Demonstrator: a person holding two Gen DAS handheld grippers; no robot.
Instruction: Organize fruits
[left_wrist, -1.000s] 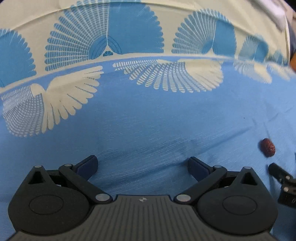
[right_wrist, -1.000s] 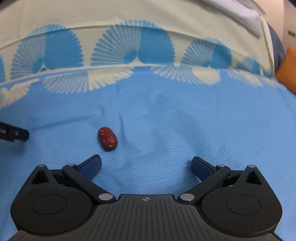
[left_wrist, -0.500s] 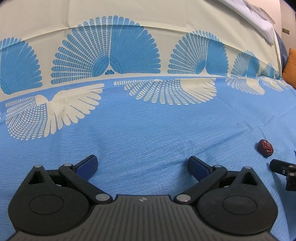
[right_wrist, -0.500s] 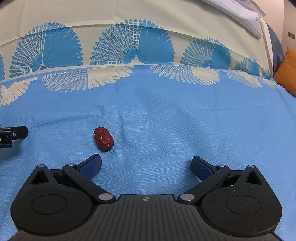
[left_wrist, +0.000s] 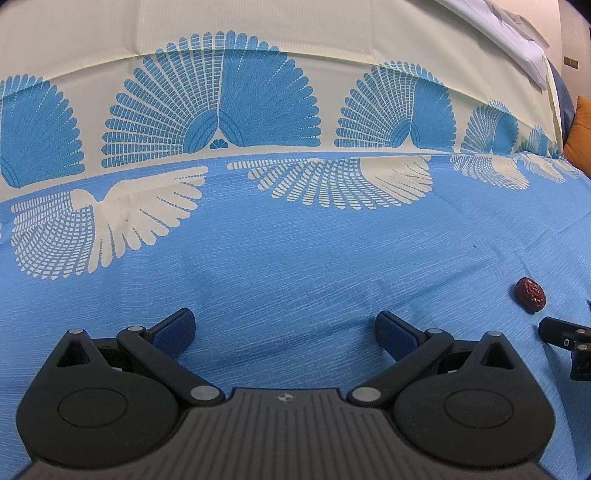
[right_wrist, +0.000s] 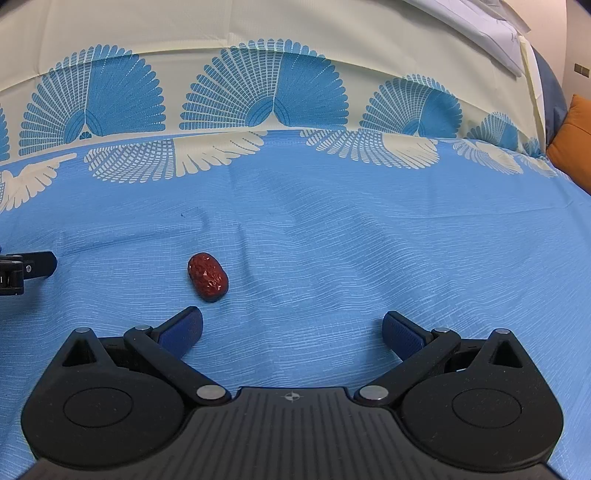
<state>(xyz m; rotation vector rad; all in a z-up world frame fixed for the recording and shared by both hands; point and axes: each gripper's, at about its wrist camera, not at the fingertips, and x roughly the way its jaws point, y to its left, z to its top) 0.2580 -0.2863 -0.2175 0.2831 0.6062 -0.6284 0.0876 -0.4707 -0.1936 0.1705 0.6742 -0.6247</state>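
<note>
A small wrinkled dark red fruit, like a dried date (right_wrist: 208, 276), lies on the blue cloth (right_wrist: 351, 240), just ahead of my right gripper's left fingertip. It also shows at the far right of the left wrist view (left_wrist: 530, 294). My right gripper (right_wrist: 291, 328) is open and empty, low over the cloth. My left gripper (left_wrist: 284, 328) is open and empty, with bare cloth between its fingers. A black tip of the right gripper shows at the left wrist view's right edge (left_wrist: 565, 338). The left gripper's tip shows at the right wrist view's left edge (right_wrist: 26, 267).
The cloth (left_wrist: 295, 258) is blue with cream wing shapes, and has a cream band with blue fan patterns (left_wrist: 221, 110) at the back. An orange cushion (right_wrist: 572, 147) sits at the far right. White fabric (left_wrist: 517, 33) lies at the back right.
Both grippers have lifted and tilted slightly, so more of the back band shows. The fruit has stayed in place. Both grippers have stayed open.
</note>
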